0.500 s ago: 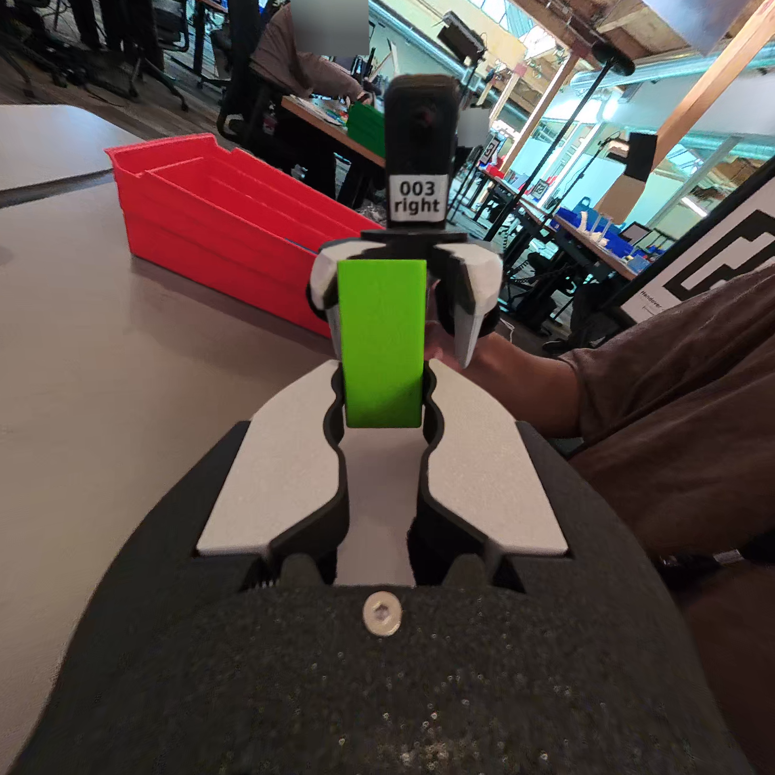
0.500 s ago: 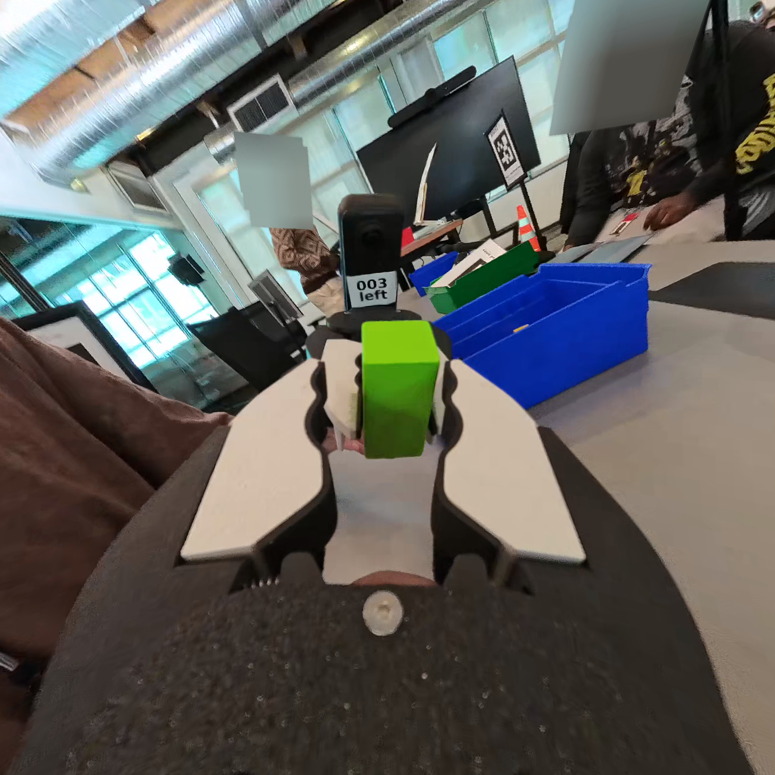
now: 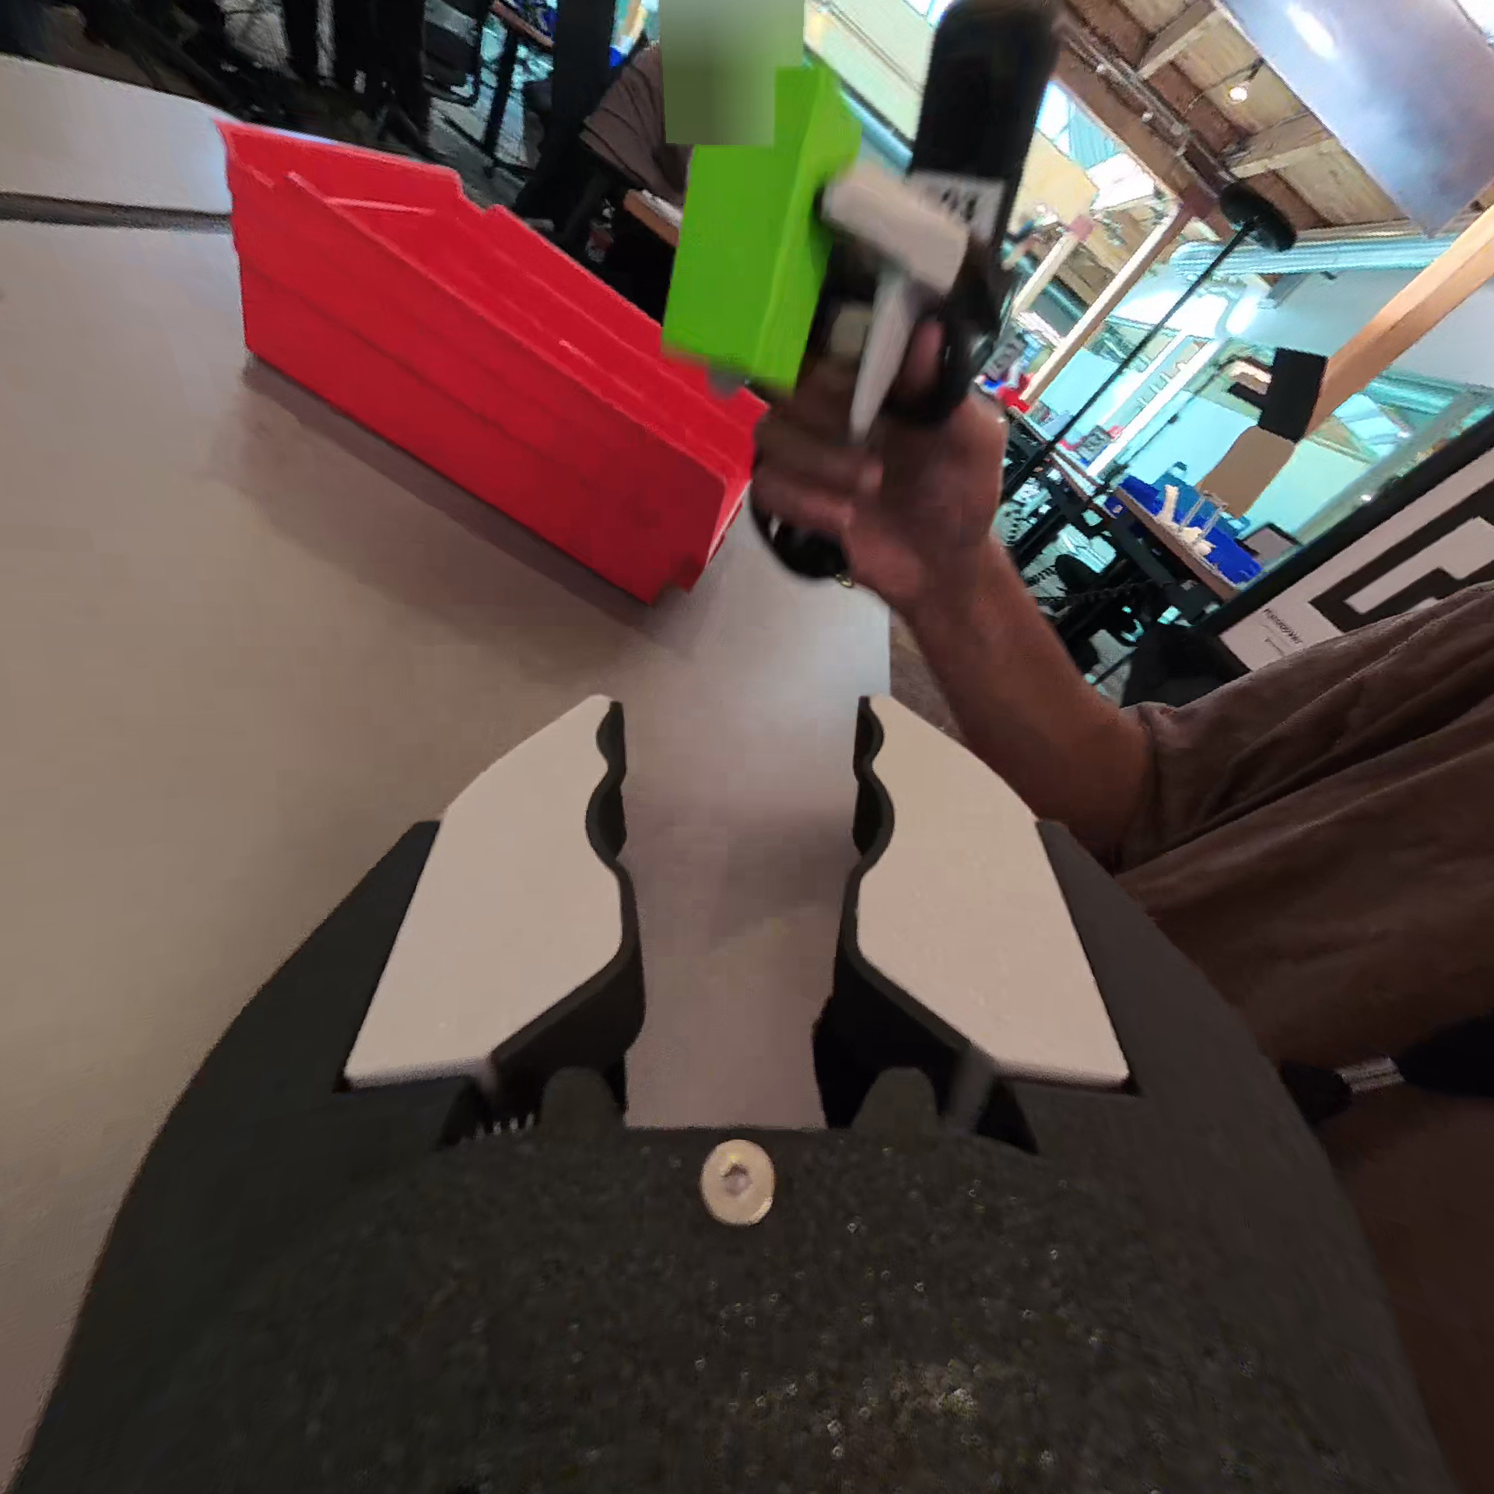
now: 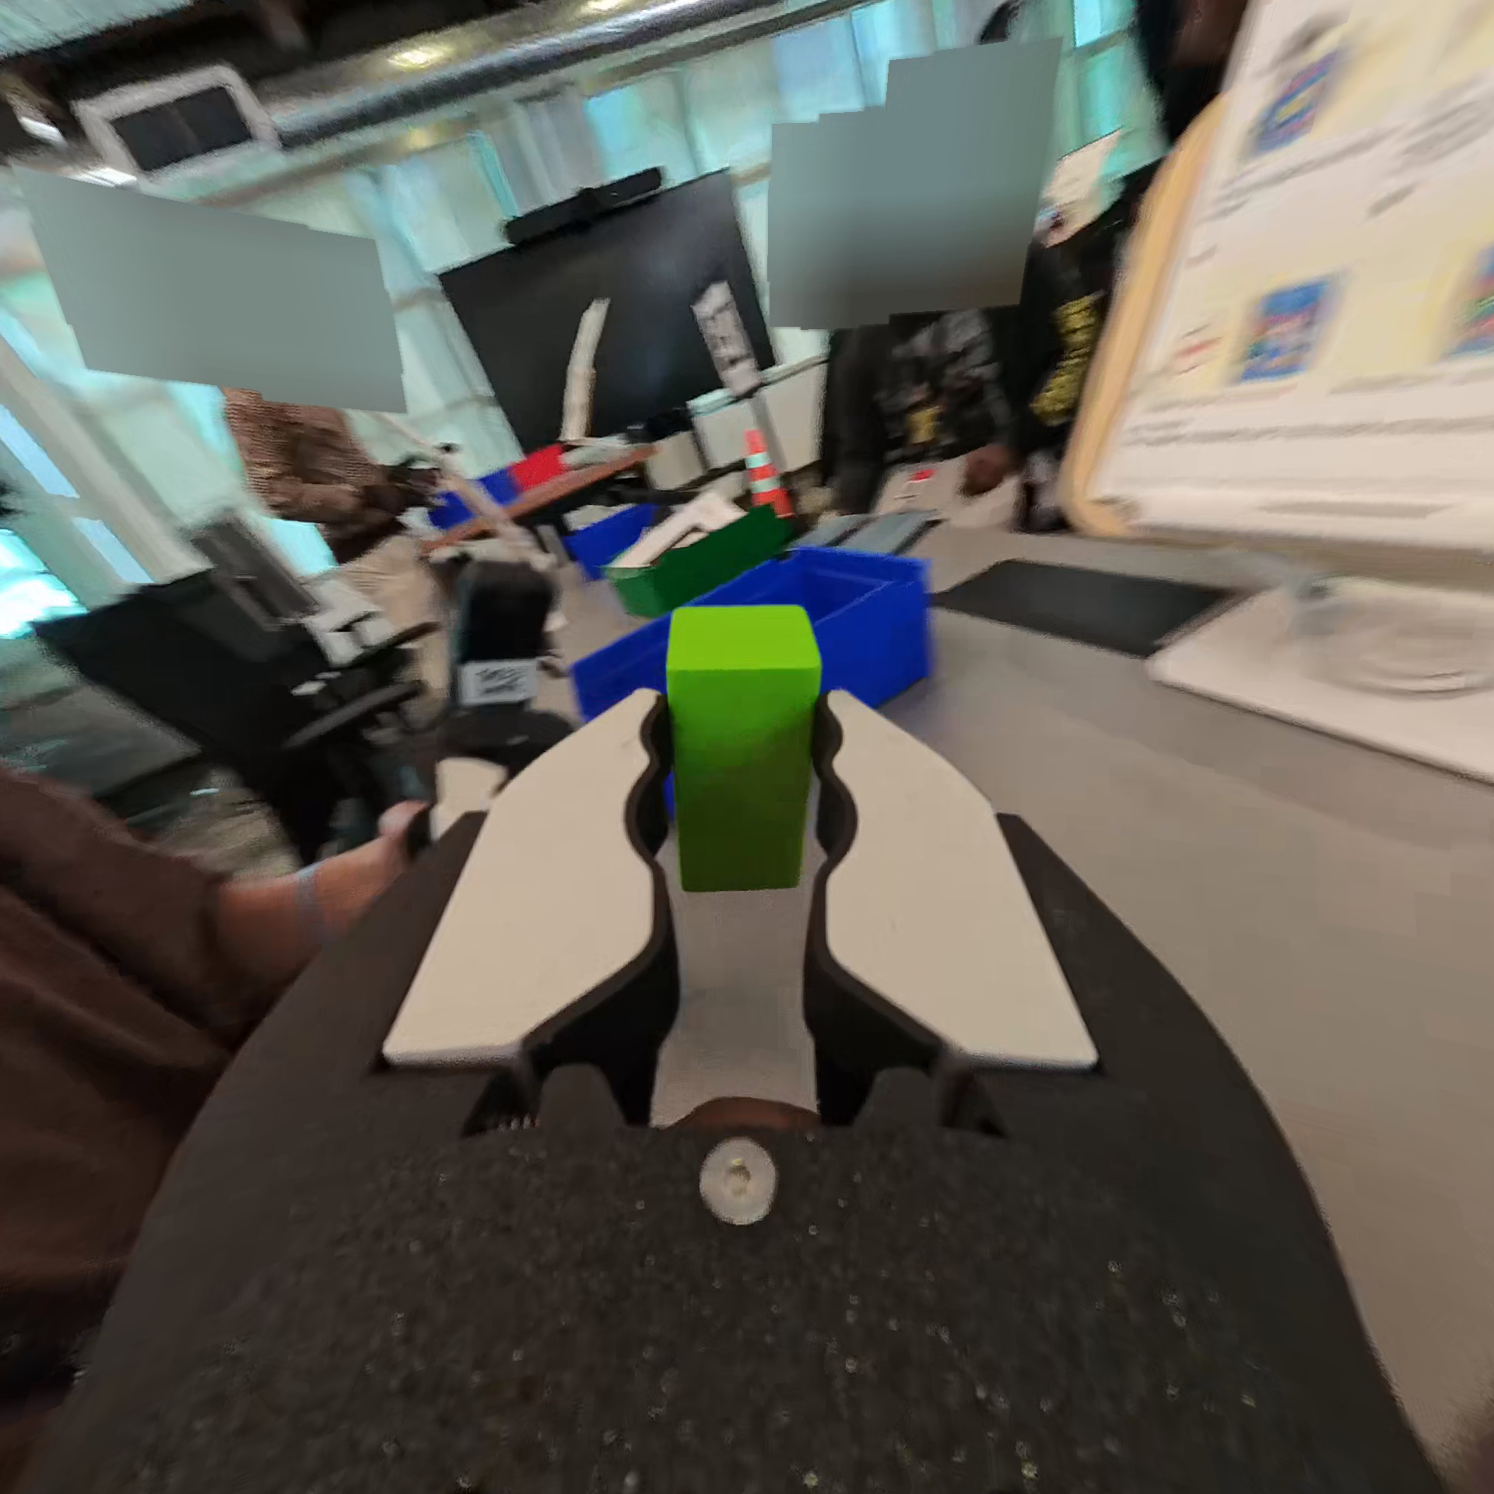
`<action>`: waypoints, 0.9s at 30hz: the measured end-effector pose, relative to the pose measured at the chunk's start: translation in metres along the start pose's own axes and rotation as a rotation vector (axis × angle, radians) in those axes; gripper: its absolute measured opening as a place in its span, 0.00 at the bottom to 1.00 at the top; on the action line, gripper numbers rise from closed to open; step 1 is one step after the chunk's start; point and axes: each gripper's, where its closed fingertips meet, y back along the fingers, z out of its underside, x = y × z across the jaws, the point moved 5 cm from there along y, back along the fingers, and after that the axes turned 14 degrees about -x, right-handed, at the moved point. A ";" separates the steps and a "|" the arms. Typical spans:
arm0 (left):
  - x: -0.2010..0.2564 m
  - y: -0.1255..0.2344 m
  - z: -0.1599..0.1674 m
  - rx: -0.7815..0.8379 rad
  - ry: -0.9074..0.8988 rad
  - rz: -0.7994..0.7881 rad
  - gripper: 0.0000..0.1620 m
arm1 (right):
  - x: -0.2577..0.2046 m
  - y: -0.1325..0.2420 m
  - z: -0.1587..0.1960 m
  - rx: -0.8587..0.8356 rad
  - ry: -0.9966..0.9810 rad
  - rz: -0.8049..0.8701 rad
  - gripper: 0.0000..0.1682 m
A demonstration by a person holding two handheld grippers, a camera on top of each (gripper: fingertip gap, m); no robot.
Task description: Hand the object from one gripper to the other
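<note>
**Green block sits in my right gripper; my left is empty**

On my right wrist view, the right gripper [image 4: 740, 728] has its jaws closed narrow on the bright green rectangular block [image 4: 740, 752], which stands upright between the two white fingers [image 4: 550, 873] with its top face rising above their tips. The block is pinched near the fingertips and its lower end hangs clear over the grey desk [image 4: 1132, 849]. Behind it on the desk lies a blue plastic bin [image 4: 857, 622], and further back a dark green bin [image 4: 711, 558], both blurred. A white board with coloured pictures [image 4: 1310, 267] stands at the right edge. At the left I see my left gripper as a dark blurred shape, below and beside my right one.

On my left wrist view, the left gripper [image 3: 740, 711] has its jaws standing wide, with nothing between them but bare desk surface. My right gripper shows up ahead and well above the desk, tilted, with the green block clamped in it and a hand [image 3: 881, 501] around its handle. The red plastic bin [image 3: 485, 356] rests on the desk to the left of that, beyond my left fingertips. A brown sleeve [image 3: 1310, 849] fills the right side.
</note>
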 end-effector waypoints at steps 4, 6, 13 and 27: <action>0.015 0.006 0.039 0.033 0.085 -0.008 0.31 | 0.051 0.090 -0.031 -0.051 -0.005 0.424 0.20; 0.017 0.005 0.054 0.047 0.119 -0.022 0.31 | 0.086 0.127 -0.033 -0.154 -0.072 0.648 0.20; 0.017 0.001 0.060 0.007 0.101 -0.046 0.30 | 0.195 0.155 0.022 -0.647 -0.474 0.960 0.20; 0.005 0.009 0.072 -0.034 0.146 -0.068 0.30 | 0.264 0.115 0.091 -0.976 -0.837 1.004 0.20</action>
